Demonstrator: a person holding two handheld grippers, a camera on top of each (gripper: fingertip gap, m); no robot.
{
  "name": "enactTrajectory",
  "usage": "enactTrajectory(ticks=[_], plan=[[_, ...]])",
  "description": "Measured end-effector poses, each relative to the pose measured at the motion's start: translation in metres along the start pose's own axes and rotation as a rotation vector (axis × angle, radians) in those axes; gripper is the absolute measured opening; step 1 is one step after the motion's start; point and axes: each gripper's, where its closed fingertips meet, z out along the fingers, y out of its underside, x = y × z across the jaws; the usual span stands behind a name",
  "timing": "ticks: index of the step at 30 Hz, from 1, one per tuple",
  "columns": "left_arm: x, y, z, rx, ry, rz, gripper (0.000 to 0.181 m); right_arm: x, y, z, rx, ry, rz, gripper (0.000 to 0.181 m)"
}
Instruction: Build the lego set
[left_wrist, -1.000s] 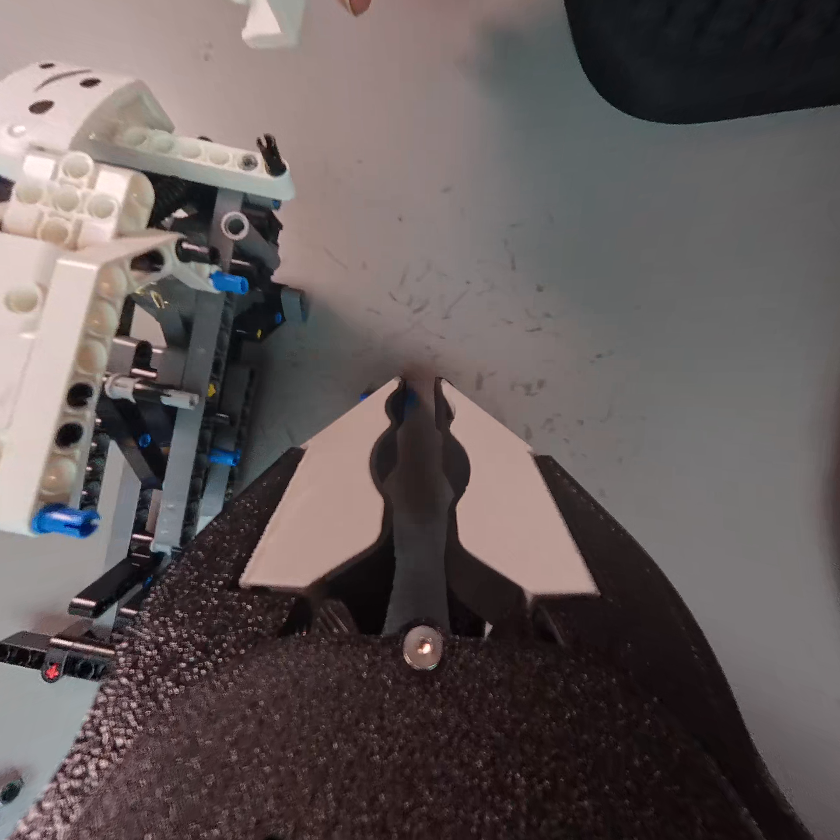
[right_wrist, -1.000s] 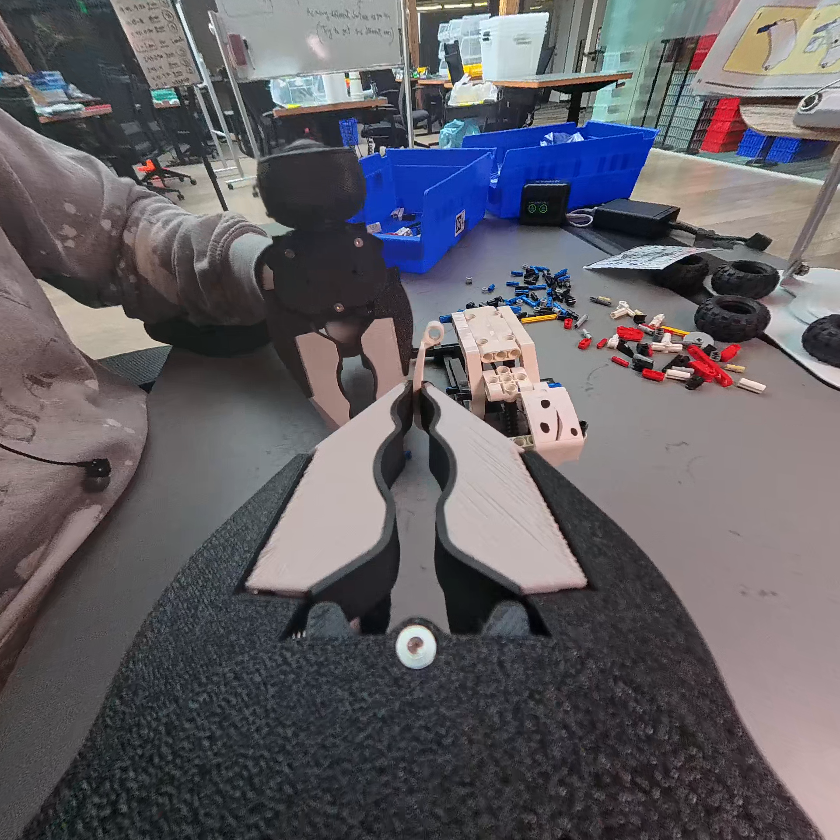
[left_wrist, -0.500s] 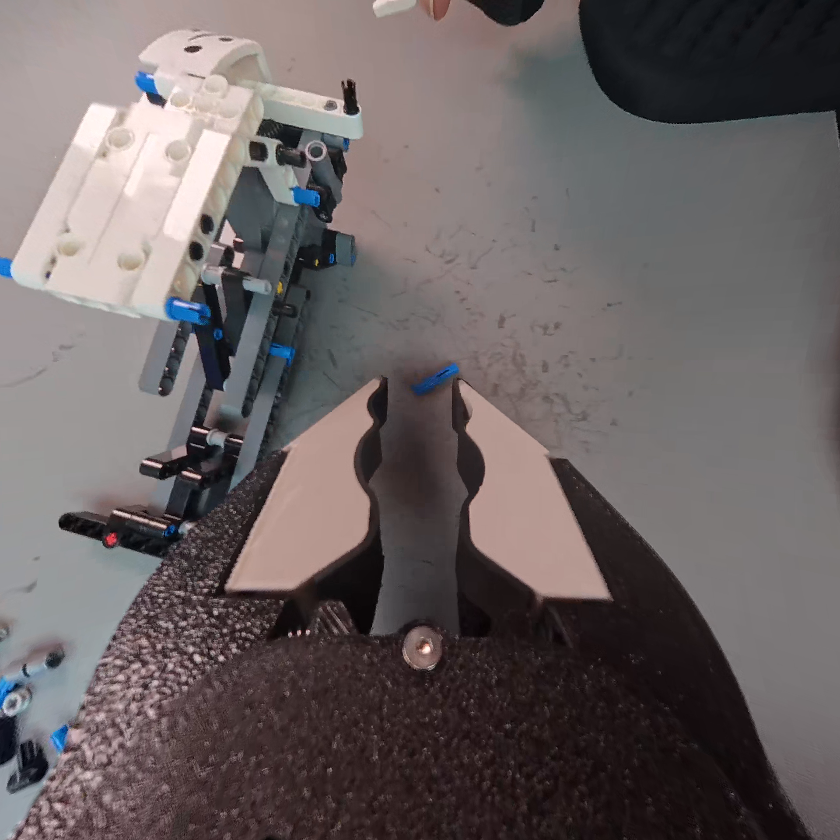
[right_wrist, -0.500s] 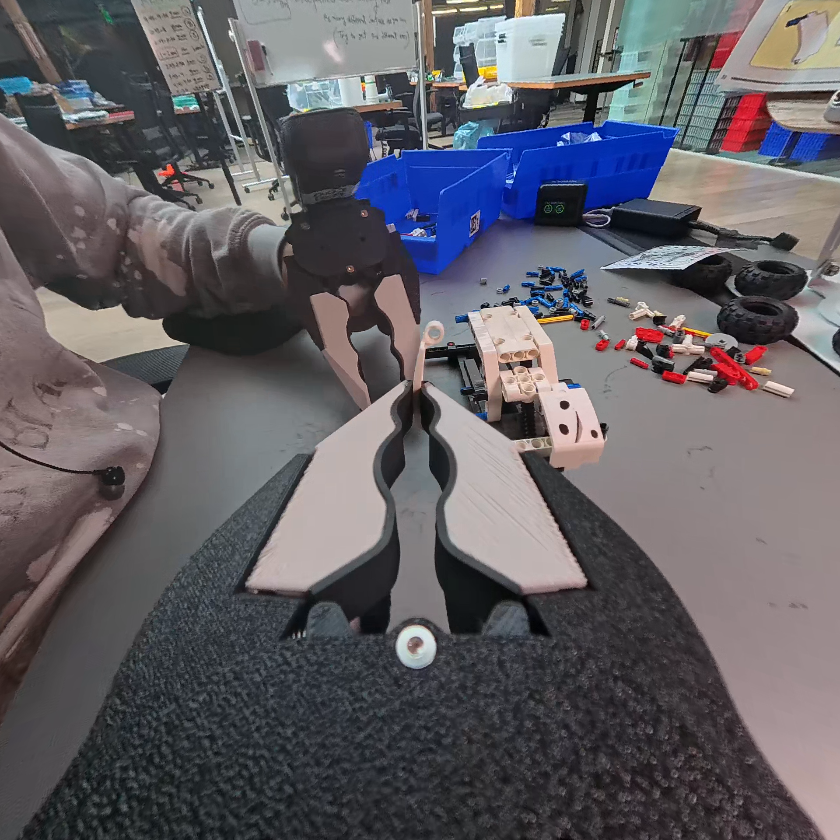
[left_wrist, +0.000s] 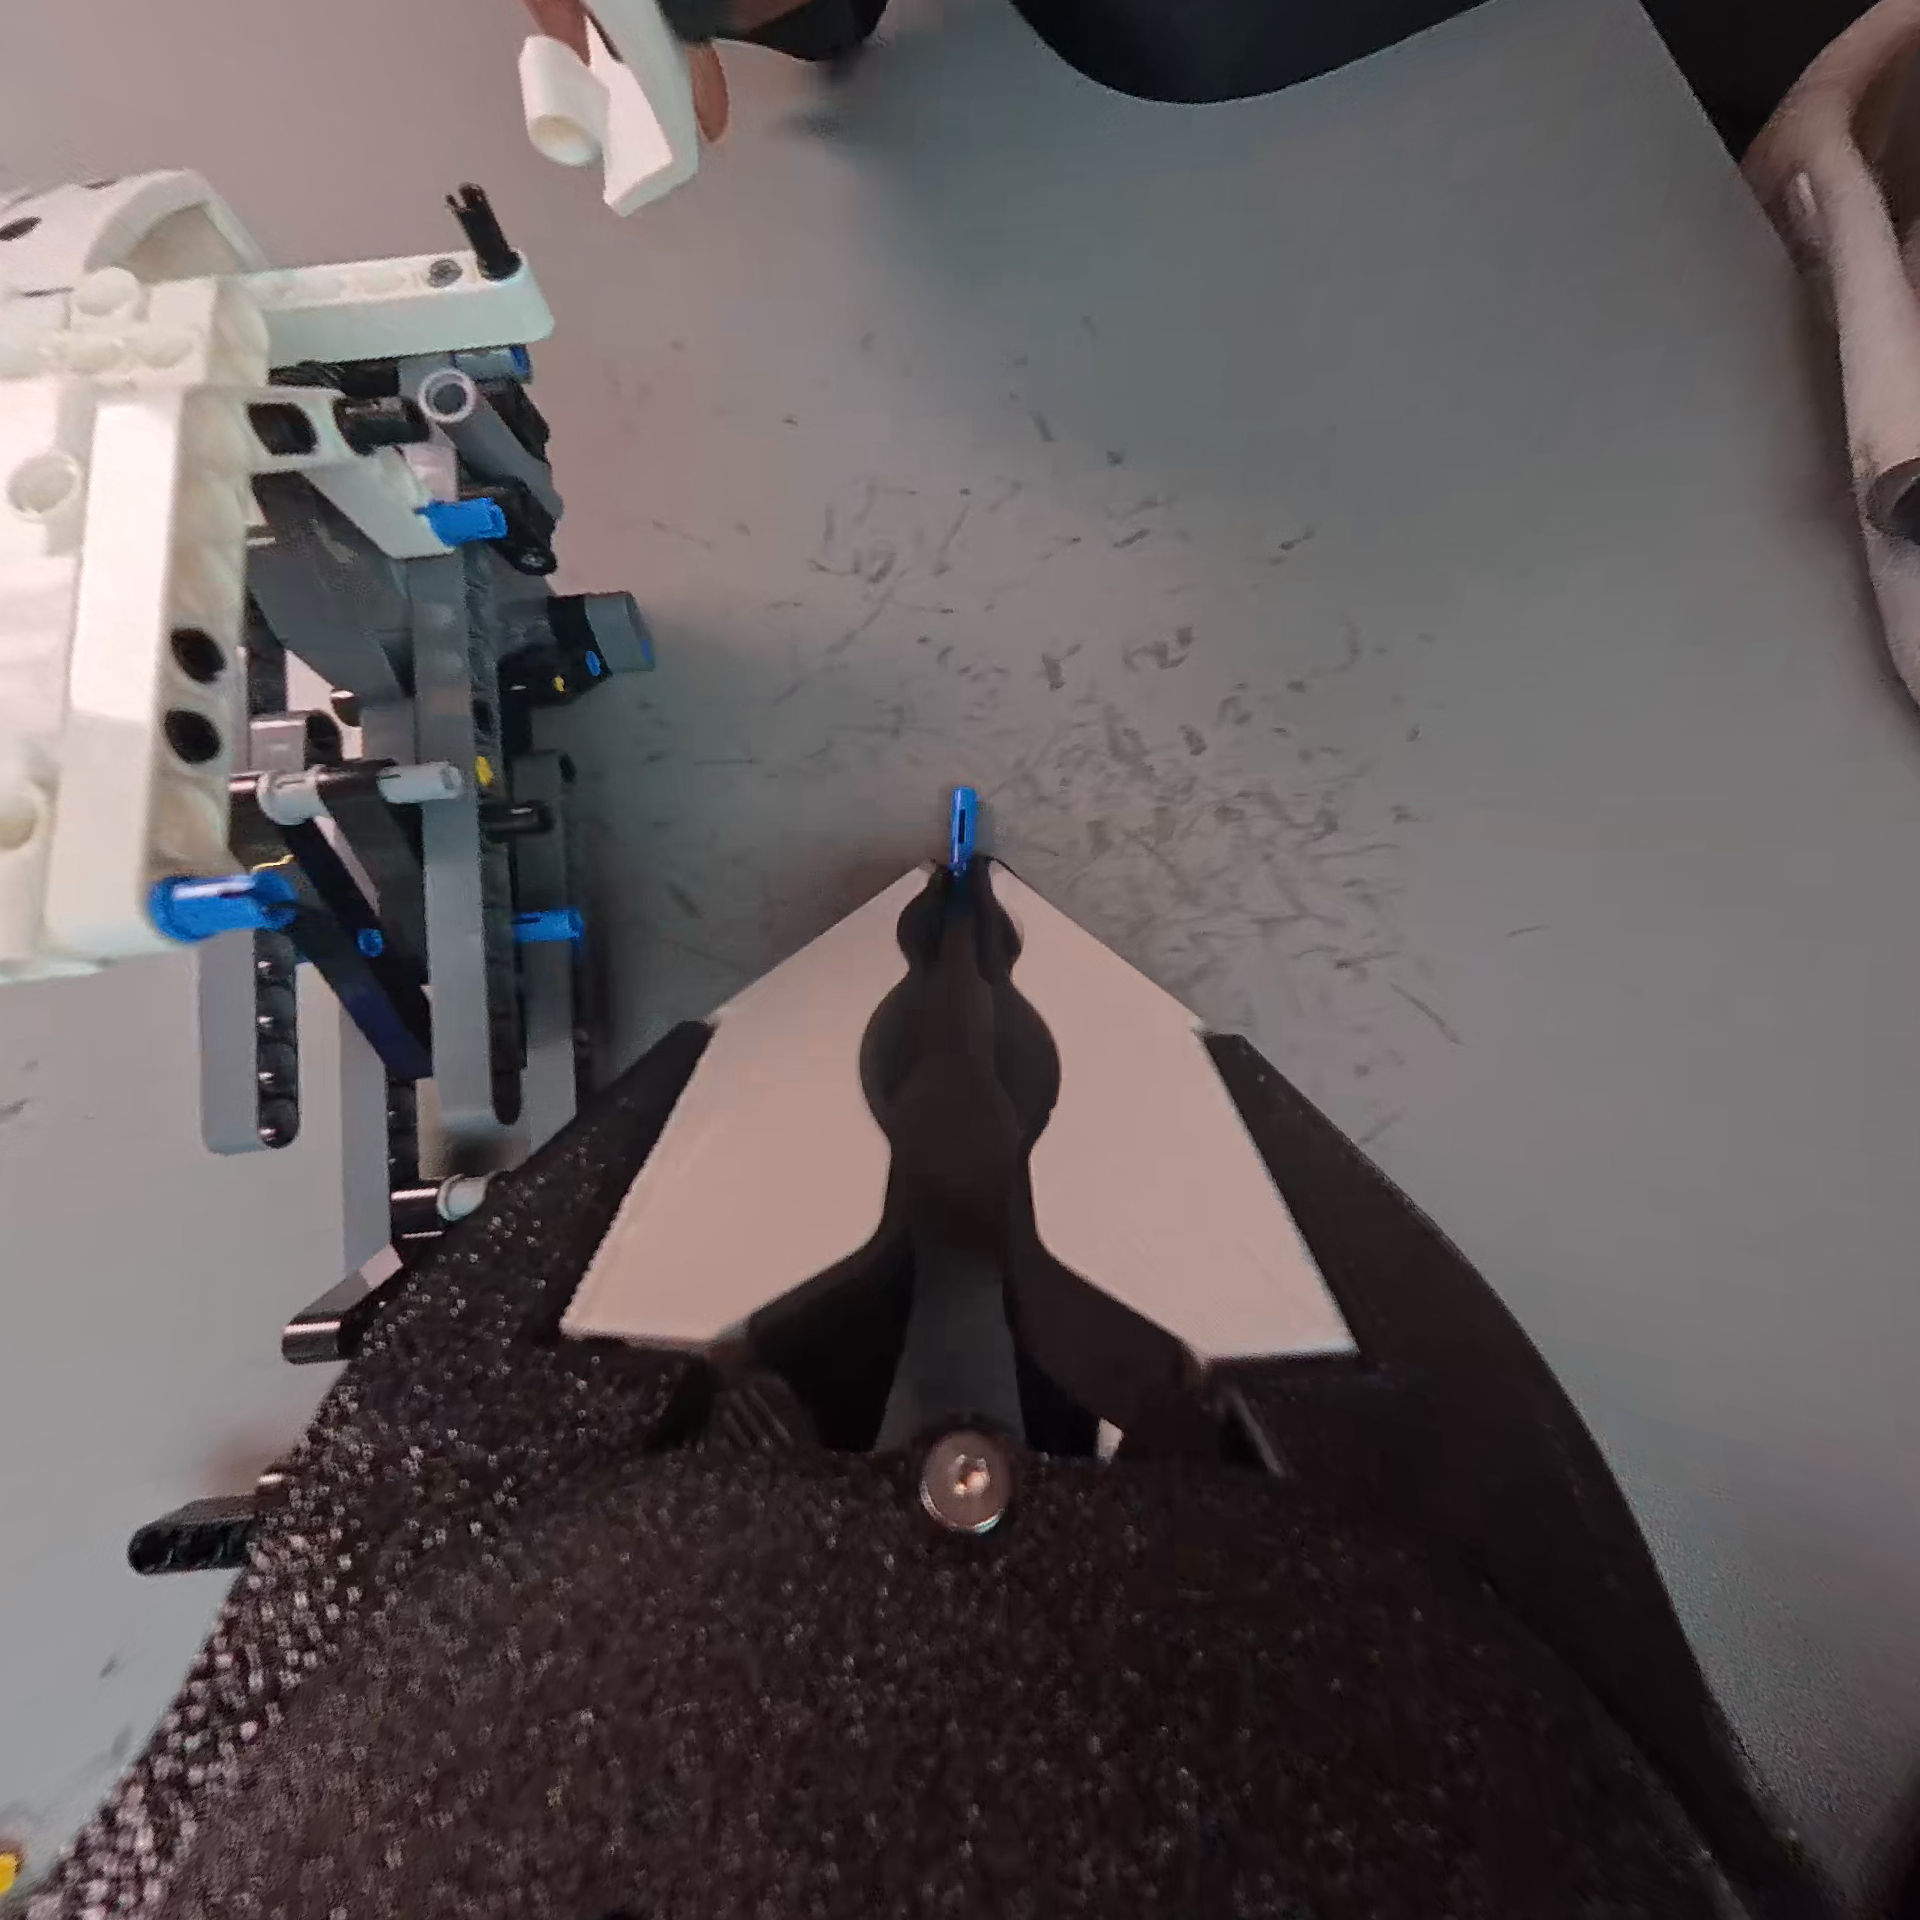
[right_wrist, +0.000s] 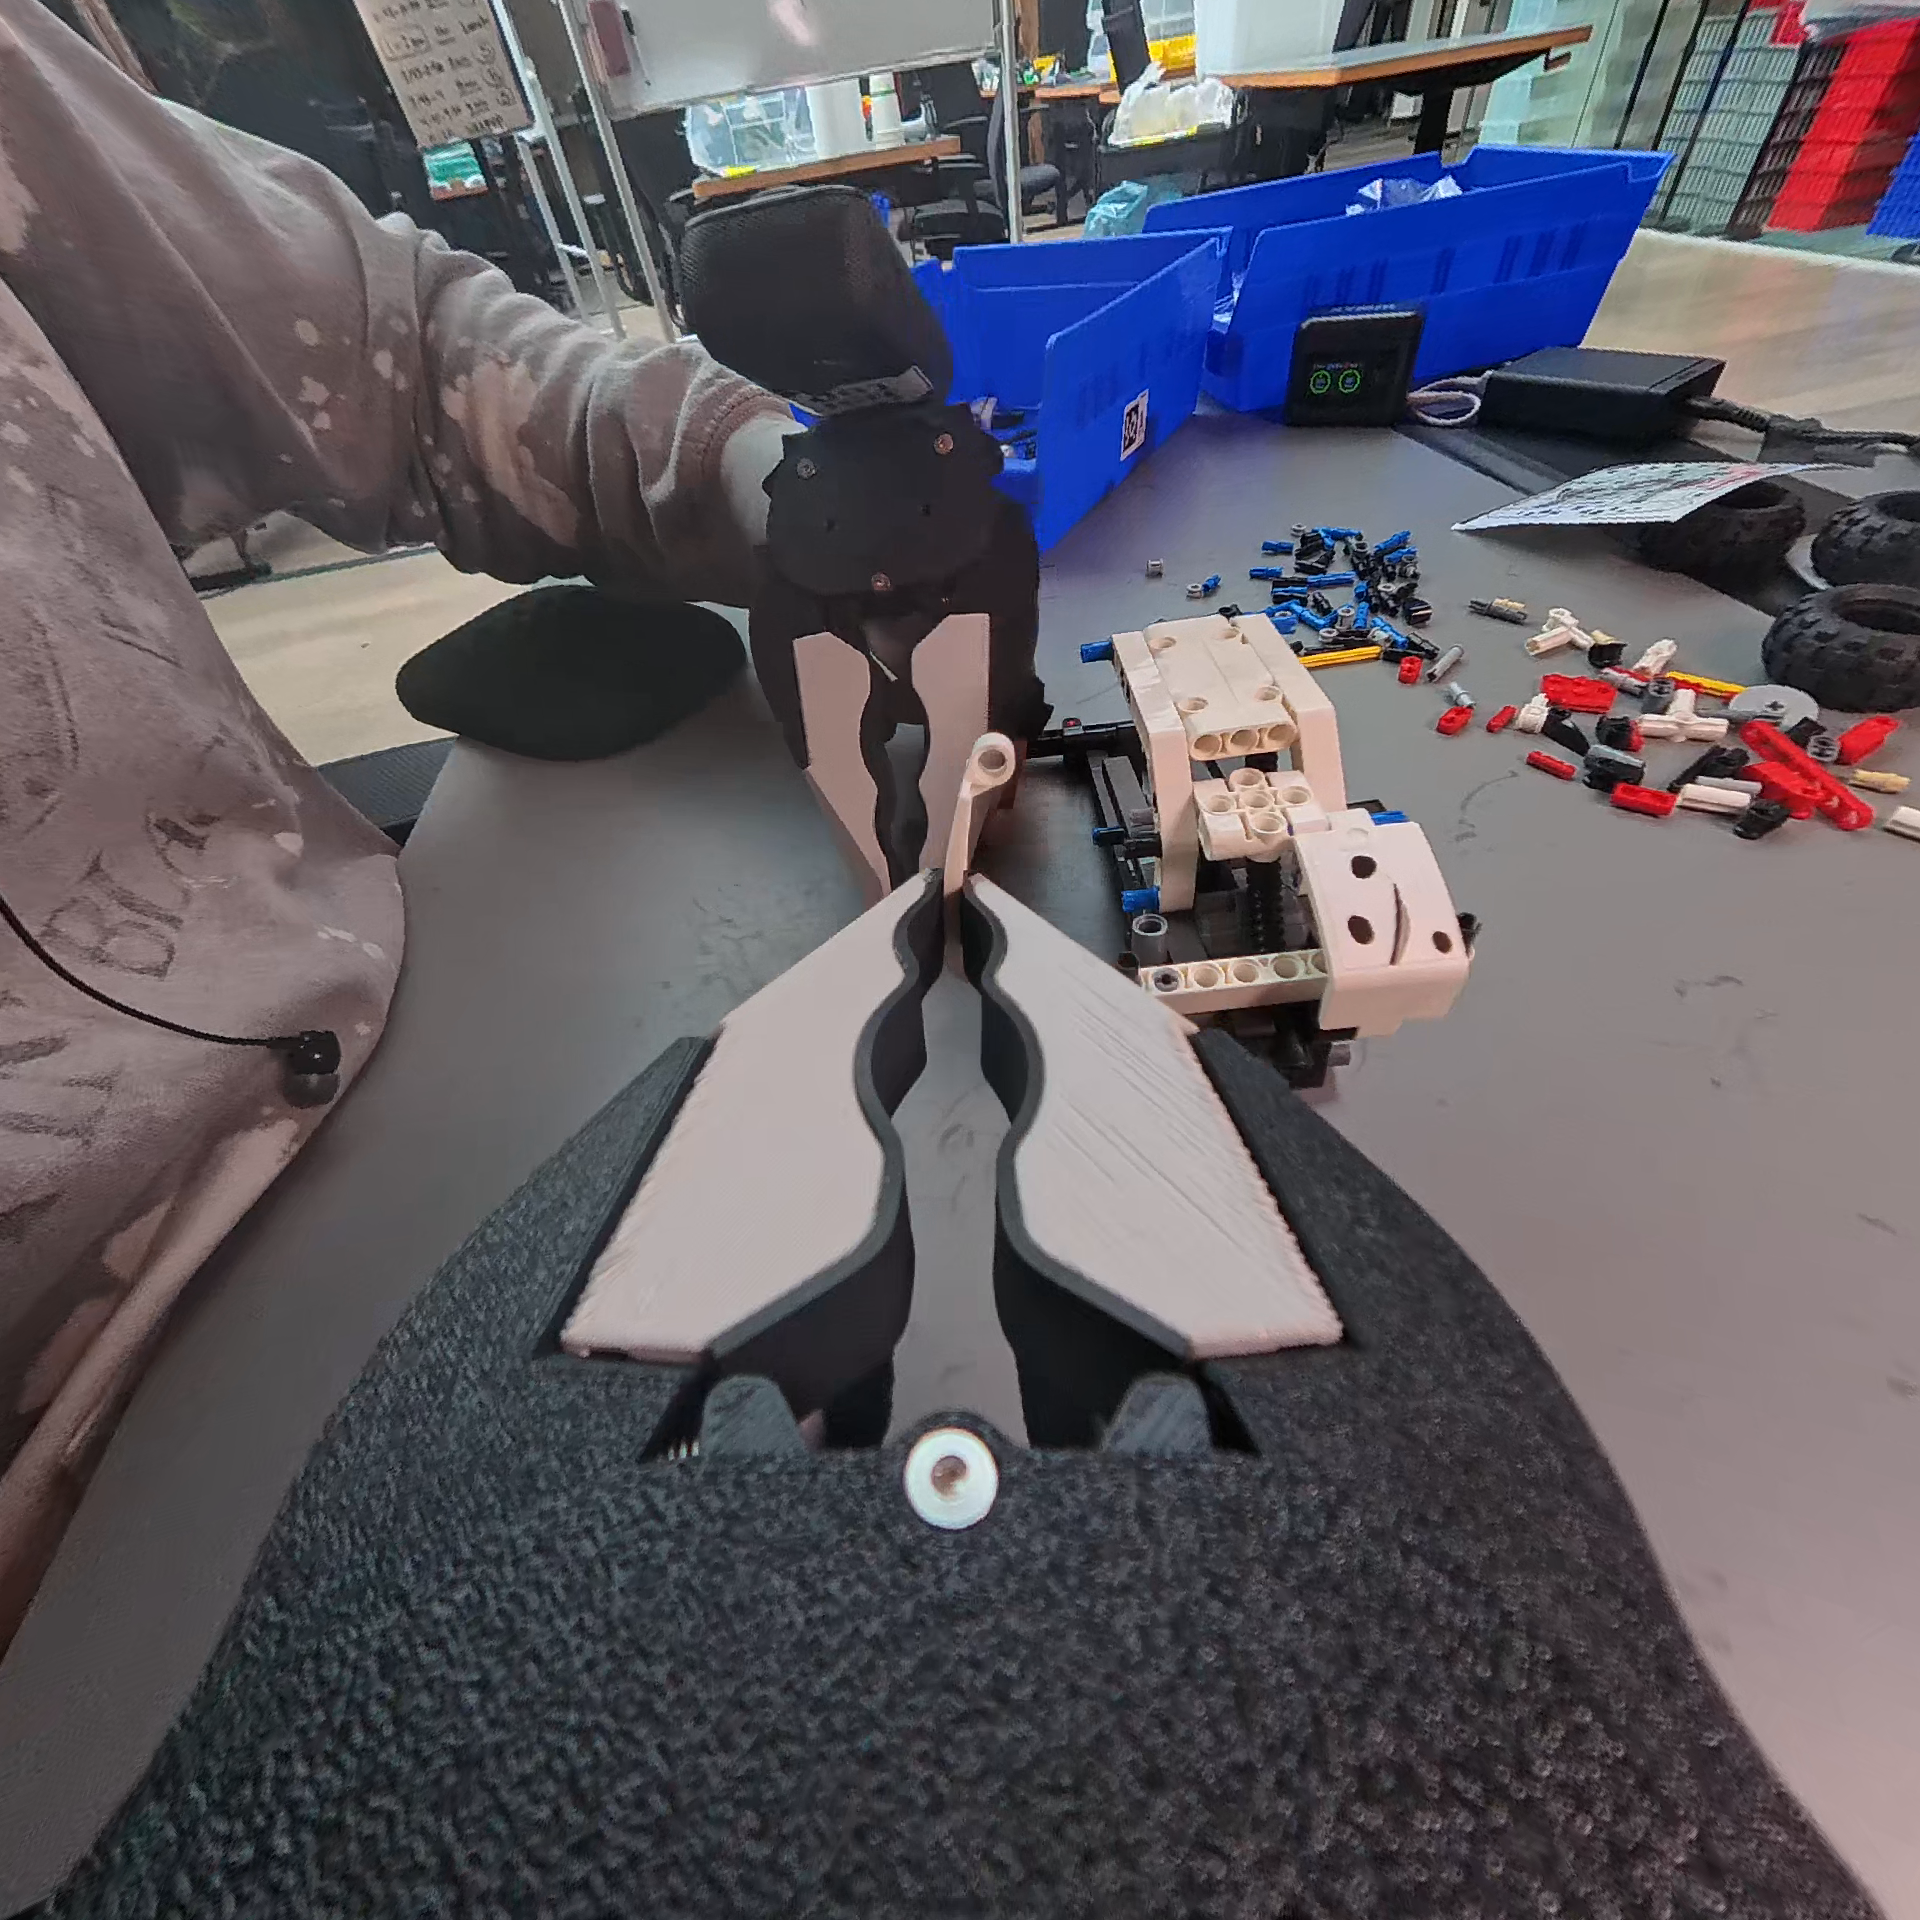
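Observation:
My left gripper (left_wrist: 961, 873) is shut on a small blue pin (left_wrist: 963, 826) that sticks forward from its tips, just above the grey table (left_wrist: 1351, 520). The half-built white, grey and black lego vehicle (left_wrist: 208, 623) lies to its left. My right gripper (right_wrist: 954, 883) is shut on a white curved lego piece (right_wrist: 977, 800) with a round hole at its top end. That piece also shows at the top of the left wrist view (left_wrist: 613, 104). In the right wrist view the left gripper (right_wrist: 902, 821) stands just behind the white piece, and the vehicle (right_wrist: 1268, 831) lies to the right.
Loose blue, black, red and white parts (right_wrist: 1558, 686) lie behind the vehicle. Black tyres (right_wrist: 1849, 644) and a printed sheet (right_wrist: 1621, 494) are at the far right. Blue bins (right_wrist: 1351, 249) stand at the back. A person's sleeve (right_wrist: 364, 395) and a black pad (right_wrist: 561, 665) are at the left. Across from one pair of fingers to the other is roughly 11 cm.
The left gripper opened, leaving the blue pin lying crosswise on the table at its tips, then shut on it so it points forward. The right gripper kept hold of the white piece.

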Motion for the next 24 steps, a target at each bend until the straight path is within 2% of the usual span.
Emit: enactTrajectory(ticks=[2, 5, 10, 14, 16, 24], plan=[[-0.001, 0.000, 0.000, -0.007, -0.071, -0.034, 0.004, -0.003, 0.004, 0.004, -0.015, -0.016, -0.003, 0.001], [0.002, -0.002, -0.005, 0.021, -0.136, -0.219, 0.003, -0.010, 0.006, 0.009, -0.027, -0.041, -0.021, 0.001], [0.003, -0.061, -0.056, 0.451, -0.081, -0.498, 0.003, -0.023, -0.007, 0.013, 0.045, -0.102, -0.006, 0.001], [0.010, -0.083, -0.071, 0.584, 0.011, -0.539, 0.004, -0.033, -0.015, 0.019, 0.085, -0.168, 0.028, 0.001], [0.013, -0.085, -0.071, 0.598, 0.042, -0.541, 0.003, -0.042, -0.008, 0.024, 0.048, -0.202, 0.000, 0.001], [0.027, -0.068, -0.057, 0.474, 0.066, -0.519, 0.003, -0.058, 0.013, 0.044, -0.091, -0.260, -0.087, 0.001]])
